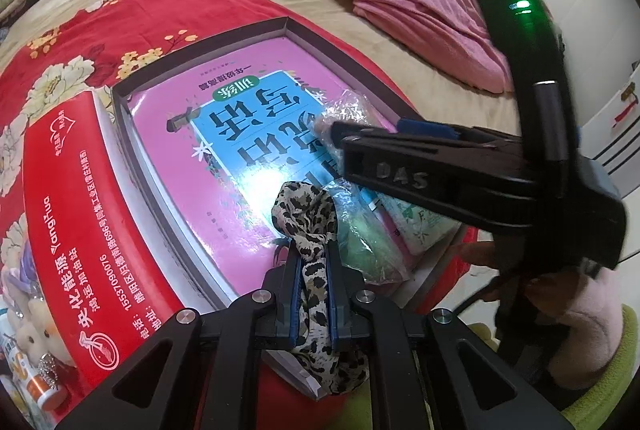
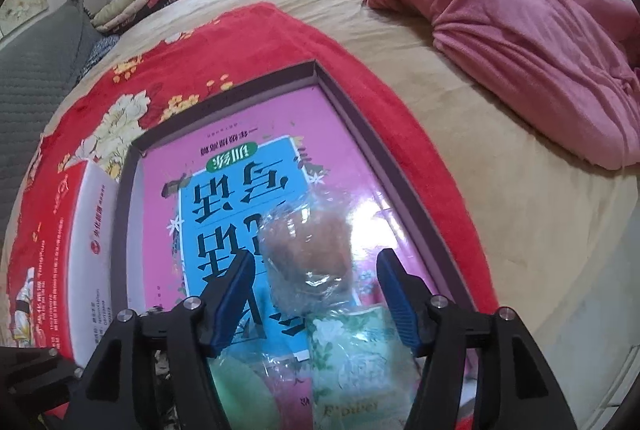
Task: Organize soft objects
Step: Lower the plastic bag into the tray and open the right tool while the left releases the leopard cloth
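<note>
The leopard-print cloth (image 1: 314, 294) is clamped between the blue pads of the left gripper (image 1: 314, 270), whose fingers are pressed together on it at the near edge of the shallow box (image 1: 120, 98); its loose end bunches up above the fingertips and another fold hangs below them.

At the far left of the left wrist view, small plush toys (image 1: 34, 330) and a bottle (image 1: 44, 390) lie at the edge of the bed. Next to them is a red box lid (image 1: 68, 214) with white printing, touching the left wall of the box. Both rest on a red flowered blanket (image 1: 80, 30). A pink and blue book (image 1: 240, 134) fills the floor of the box.

On the book, just right of the cloth, lies a green item in clear plastic (image 1: 360, 242), and beside that a pack of tissues (image 2: 352, 362) with a flower print. Further right, the right gripper (image 2: 316, 294) reaches in over the book. Its fingers stand apart, on either side of a clear plastic bag (image 2: 308, 250) with something brown inside; the pads do not press on it.

Beyond the box, to the right, a crumpled pink blanket (image 2: 500, 30) lies on the tan bedsheet (image 2: 520, 230).
</note>
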`<state>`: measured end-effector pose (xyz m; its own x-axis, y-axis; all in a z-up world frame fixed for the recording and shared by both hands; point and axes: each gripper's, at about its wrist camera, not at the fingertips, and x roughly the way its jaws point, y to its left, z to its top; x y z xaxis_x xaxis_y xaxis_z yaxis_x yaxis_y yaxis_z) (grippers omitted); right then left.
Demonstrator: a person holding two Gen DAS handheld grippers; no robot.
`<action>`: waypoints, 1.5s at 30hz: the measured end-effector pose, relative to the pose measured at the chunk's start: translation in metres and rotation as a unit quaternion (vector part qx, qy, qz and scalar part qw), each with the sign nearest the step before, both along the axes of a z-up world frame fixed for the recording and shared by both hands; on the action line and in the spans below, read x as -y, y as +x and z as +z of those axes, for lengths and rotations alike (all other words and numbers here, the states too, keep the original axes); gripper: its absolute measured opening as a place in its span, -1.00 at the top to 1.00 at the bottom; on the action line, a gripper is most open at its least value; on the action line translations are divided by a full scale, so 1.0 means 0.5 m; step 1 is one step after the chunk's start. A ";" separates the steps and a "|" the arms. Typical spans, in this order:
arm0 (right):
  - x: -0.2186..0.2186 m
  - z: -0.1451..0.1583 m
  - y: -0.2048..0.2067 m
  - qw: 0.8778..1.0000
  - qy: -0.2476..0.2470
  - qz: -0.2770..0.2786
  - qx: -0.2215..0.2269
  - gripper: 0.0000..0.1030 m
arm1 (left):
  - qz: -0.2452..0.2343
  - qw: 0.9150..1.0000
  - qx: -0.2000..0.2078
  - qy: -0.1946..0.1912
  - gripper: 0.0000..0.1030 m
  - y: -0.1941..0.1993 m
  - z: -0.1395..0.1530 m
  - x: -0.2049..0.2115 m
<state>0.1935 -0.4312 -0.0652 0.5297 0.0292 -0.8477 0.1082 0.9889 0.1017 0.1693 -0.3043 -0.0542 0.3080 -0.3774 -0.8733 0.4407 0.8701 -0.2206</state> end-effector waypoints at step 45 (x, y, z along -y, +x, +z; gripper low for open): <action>0.031 0.176 -0.118 0.995 -0.009 -0.050 0.088 -0.36 | 0.014 0.997 0.072 -0.003 -0.41 -0.039 0.108 -0.031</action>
<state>0.1346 -0.4466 0.0229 0.6700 -0.0448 -0.7410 0.1880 0.9759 0.1109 0.1496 -0.2888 -0.0002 0.4412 -0.3717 -0.8168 0.4439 0.8814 -0.1614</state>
